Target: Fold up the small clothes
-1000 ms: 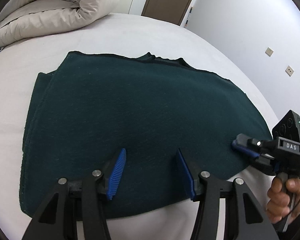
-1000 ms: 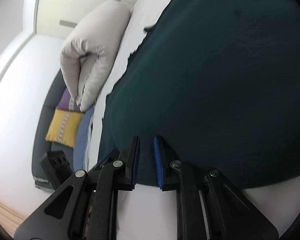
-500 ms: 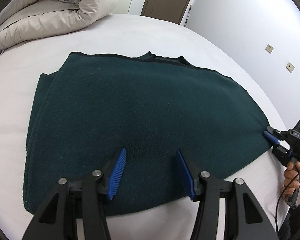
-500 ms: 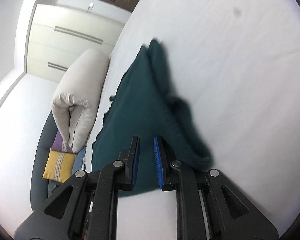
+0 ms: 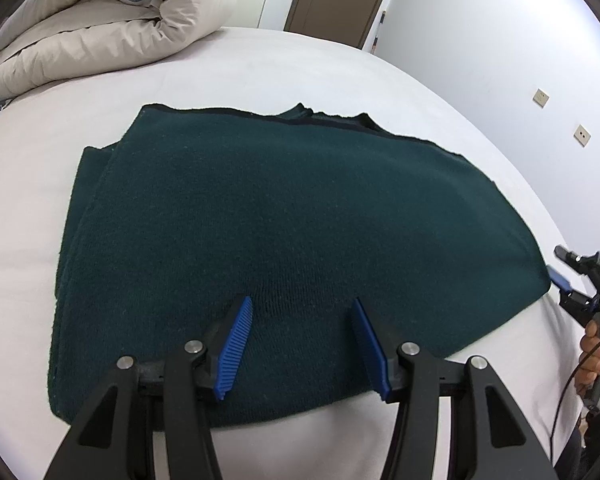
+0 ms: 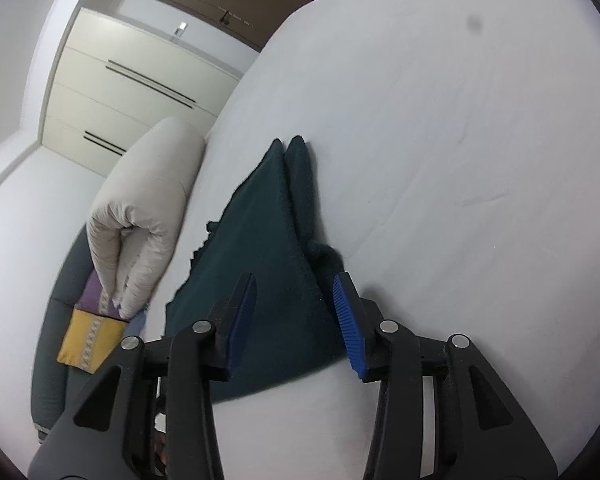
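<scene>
A dark green knitted garment lies folded flat on the white bed. My left gripper hovers open over the garment's near edge, with nothing between its blue pads. My right gripper is at the garment's right end, held by a person's hand. In the right wrist view the right gripper has its jaws opening. The end of the garment lies between them, and the pads do not press on it.
A rolled beige duvet lies at the far left of the bed and shows again in the right wrist view. A yellow and purple cushion sits on a dark seat beyond it. White sheet stretches past the garment. A wall runs on the right.
The right gripper moved outward to the garment's right end and its jaws went from shut to apart. Its view swung from over the cloth to along it. The left gripper stayed put.
</scene>
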`<state>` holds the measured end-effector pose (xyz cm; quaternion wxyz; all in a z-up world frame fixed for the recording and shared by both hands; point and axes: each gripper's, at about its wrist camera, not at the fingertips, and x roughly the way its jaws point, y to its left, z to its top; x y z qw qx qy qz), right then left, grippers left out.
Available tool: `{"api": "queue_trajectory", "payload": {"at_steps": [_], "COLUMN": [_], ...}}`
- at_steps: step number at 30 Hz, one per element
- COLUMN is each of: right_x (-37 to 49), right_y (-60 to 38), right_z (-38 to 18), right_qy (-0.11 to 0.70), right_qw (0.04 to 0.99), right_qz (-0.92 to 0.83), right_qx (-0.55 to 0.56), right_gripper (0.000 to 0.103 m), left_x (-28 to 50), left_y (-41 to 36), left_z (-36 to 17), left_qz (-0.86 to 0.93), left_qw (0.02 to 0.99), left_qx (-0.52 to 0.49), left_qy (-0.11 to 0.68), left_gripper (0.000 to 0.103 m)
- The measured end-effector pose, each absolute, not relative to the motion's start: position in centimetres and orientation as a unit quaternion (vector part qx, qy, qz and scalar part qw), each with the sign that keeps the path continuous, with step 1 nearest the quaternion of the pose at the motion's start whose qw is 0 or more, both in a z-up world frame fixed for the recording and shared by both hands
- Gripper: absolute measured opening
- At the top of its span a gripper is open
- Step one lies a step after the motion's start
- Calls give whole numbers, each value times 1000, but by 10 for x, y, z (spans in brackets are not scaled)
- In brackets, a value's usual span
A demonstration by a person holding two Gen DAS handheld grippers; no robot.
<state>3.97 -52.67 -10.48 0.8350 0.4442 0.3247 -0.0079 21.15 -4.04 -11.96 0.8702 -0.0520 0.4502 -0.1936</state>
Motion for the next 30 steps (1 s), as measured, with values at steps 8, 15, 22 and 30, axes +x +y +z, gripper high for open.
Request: {"api": "queue_trajectory", "payload": {"at_steps": [8, 15, 22, 30], "right_x": [65, 105, 137, 150], "right_y": [-538, -537, -528, -519], "right_z": [-111, -115, -118, -115], "right_qy": [356, 375, 404, 421], "right_qw": [827, 824, 815, 812], "right_qz": [-24, -3, 23, 11], "right_qx": [434, 425, 415, 405], "right_gripper": [40, 40, 40, 23], "left_x": [217, 241, 248, 251], "left_y": [-41, -44, -41, -40], "left_z": [-104, -113, -126, -130], "left_qz": [-190, -186, -195, -204], "left_qw": [873, 865, 859, 856], "left_qx": [-60, -60, -74, -69], "left_qy": [444, 462, 468, 471], "left_gripper": [57, 58, 59, 59]}}
